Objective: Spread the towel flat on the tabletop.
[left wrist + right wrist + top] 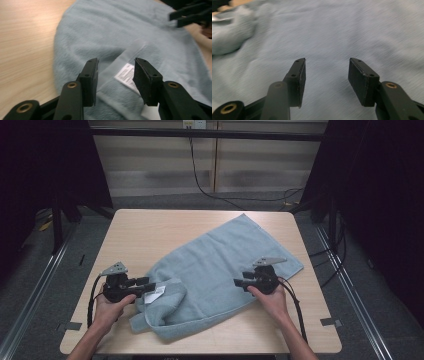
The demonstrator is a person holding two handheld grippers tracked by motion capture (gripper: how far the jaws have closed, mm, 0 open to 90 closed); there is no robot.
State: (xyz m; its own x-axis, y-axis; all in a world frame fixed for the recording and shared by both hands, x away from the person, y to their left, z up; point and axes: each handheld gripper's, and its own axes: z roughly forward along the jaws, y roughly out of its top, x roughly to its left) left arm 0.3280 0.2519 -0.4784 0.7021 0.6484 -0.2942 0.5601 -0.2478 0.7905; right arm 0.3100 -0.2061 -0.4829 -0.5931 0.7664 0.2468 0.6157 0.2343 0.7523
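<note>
Soft, limp blue towel (220, 265) sprawled on tabletop (140, 230); left gripper (116, 75) and right gripper (325, 75) fingers parted, empty; hemmed corner likeliest hold.

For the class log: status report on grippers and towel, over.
Left gripper open over towel label. Right gripper open above towel. Nothing in the way.

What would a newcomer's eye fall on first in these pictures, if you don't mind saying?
Most likely the light blue towel lying slantwise across the wooden table, its near-left corner folded over and showing a white label. Next, the two black grippers: the left gripper at that folded corner and the right gripper over the towel's right part, both with jaws apart and nothing clamped.
</note>
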